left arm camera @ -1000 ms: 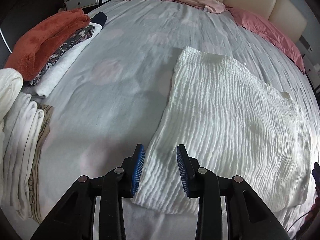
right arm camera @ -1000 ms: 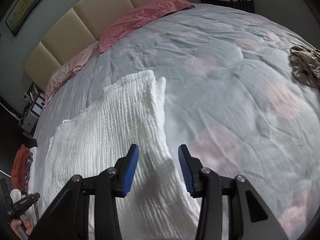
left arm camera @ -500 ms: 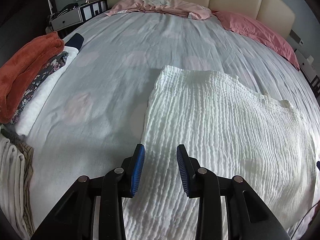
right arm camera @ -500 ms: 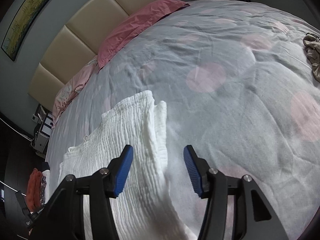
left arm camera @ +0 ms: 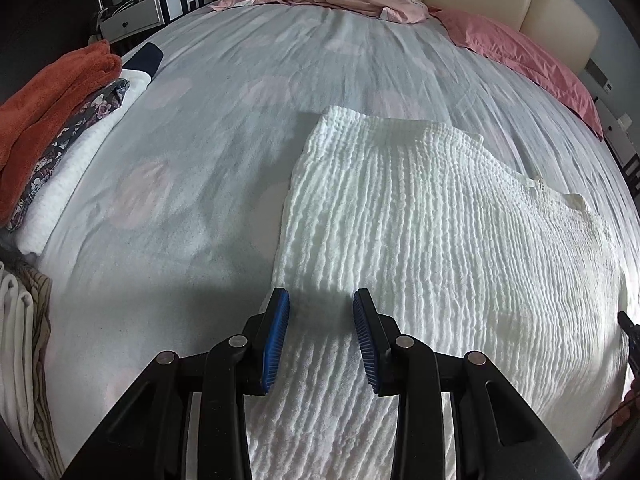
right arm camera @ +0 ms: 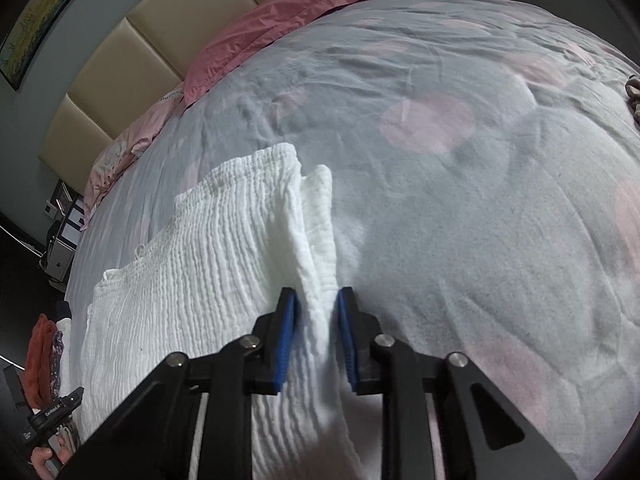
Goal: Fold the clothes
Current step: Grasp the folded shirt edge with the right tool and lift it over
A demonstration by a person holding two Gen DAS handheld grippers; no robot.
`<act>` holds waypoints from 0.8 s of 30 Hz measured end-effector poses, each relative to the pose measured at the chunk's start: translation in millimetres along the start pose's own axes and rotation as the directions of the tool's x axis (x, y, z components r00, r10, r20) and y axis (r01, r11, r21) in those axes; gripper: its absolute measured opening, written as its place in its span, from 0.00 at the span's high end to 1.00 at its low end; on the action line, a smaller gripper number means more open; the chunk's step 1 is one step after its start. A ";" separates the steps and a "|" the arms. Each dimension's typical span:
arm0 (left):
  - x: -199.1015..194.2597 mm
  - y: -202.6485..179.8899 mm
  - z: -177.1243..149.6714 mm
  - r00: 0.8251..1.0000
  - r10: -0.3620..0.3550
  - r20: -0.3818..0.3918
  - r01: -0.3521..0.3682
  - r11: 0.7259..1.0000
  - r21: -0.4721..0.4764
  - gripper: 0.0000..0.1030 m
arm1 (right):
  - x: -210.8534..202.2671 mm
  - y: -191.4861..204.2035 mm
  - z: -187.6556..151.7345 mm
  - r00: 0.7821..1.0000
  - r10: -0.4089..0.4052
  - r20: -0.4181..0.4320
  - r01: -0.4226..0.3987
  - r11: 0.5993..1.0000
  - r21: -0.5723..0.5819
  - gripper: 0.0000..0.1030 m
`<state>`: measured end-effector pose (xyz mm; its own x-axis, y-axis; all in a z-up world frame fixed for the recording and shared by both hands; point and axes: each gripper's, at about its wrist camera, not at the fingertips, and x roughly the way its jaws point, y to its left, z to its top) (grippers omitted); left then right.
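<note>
A white ribbed garment (left arm camera: 440, 240) lies spread flat on the grey bedspread (left arm camera: 208, 128). My left gripper (left arm camera: 320, 320) hovers open over the garment's near left edge, its blue pads (left arm camera: 276, 336) apart and the cloth flat beneath them. In the right wrist view the garment (right arm camera: 192, 288) has its right edge pulled up into a ridge. My right gripper (right arm camera: 316, 320) is closing on that ridge; the bunched cloth fills the gap and touches both pads (right arm camera: 288, 332).
Folded clothes are stacked at the bed's left side, an orange towel (left arm camera: 52, 92) on top, with more folded whites (left arm camera: 16, 340) nearer. Pink pillows (left arm camera: 520, 52) lie against the beige headboard (right arm camera: 132, 52). A crumpled beige garment (right arm camera: 634, 92) lies at the far right.
The right gripper moved down to the garment's right edge, widened its jaws, then closed them on the bunched cloth. The left gripper moved in over the garment's left edge, jaws unchanged.
</note>
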<state>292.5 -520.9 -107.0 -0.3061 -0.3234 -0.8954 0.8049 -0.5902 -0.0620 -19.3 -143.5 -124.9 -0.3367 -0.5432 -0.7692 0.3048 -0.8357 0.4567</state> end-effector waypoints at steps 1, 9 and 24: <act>0.6 -0.1 -0.8 1.000 0.004 -0.003 -0.004 1.000 0.001 0.66 | -0.1 -1.9 0.2 1.000 0.016 -0.001 -0.016 1.000 0.012 0.88; 0.6 0.2 -0.5 1.000 -0.002 0.001 0.002 1.000 -0.001 0.66 | -19.5 8.3 2.0 0.996 0.085 0.035 -0.085 0.996 0.010 0.94; -22.2 6.8 13.6 0.989 -0.137 0.051 0.138 0.990 -0.013 0.66 | -69.3 107.3 -4.8 0.991 0.101 0.084 -0.087 0.984 -0.154 0.95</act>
<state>297.9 -527.8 -81.5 -0.4391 -0.2765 -0.8548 0.7616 -0.6193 -0.1909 41.0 -195.1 -24.7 -0.3775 -0.6295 -0.6792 0.4667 -0.7628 0.4476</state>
